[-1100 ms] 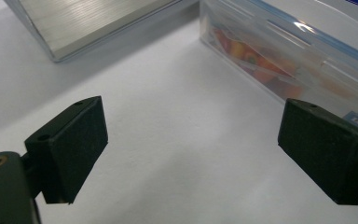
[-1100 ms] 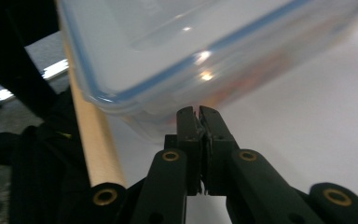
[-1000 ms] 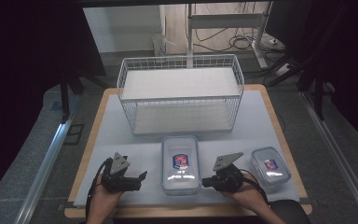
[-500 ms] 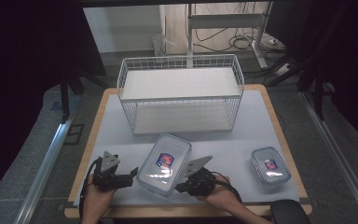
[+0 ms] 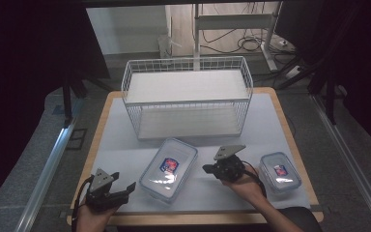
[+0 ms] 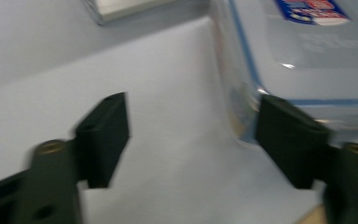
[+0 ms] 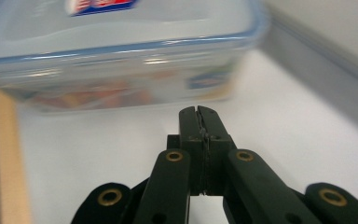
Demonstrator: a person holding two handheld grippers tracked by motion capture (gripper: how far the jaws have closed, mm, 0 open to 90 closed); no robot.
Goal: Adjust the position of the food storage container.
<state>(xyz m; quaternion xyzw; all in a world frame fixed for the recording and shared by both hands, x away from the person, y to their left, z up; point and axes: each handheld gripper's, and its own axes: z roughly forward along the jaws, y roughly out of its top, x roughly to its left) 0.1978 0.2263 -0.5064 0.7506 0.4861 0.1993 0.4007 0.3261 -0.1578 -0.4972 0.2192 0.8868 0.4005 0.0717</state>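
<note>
A large clear lidded container (image 5: 169, 169) with a blue rim and a red and blue label lies slanted on the white mat. My left gripper (image 5: 124, 182) is near the table's front edge, just left of the container's near corner. In the left gripper view it (image 6: 196, 135) stands open, and the right one of its fingers (image 6: 289, 135) is up against the container's (image 6: 303, 42) corner. My right gripper (image 5: 206, 168) is to the right of the container, a small gap away. In the right gripper view it (image 7: 199, 114) is shut on nothing, pointing at the container's side (image 7: 121, 51).
A smaller lidded container (image 5: 279, 173) lies at the front right, beside the right hand. A white wire basket (image 5: 188, 102) stands across the back of the mat. The wooden table edge (image 5: 198, 220) runs just in front of both hands.
The large container, square to the table one second ago, now lies turned at a slant. The right gripper, which had swung in left against it, has drawn back to the right.
</note>
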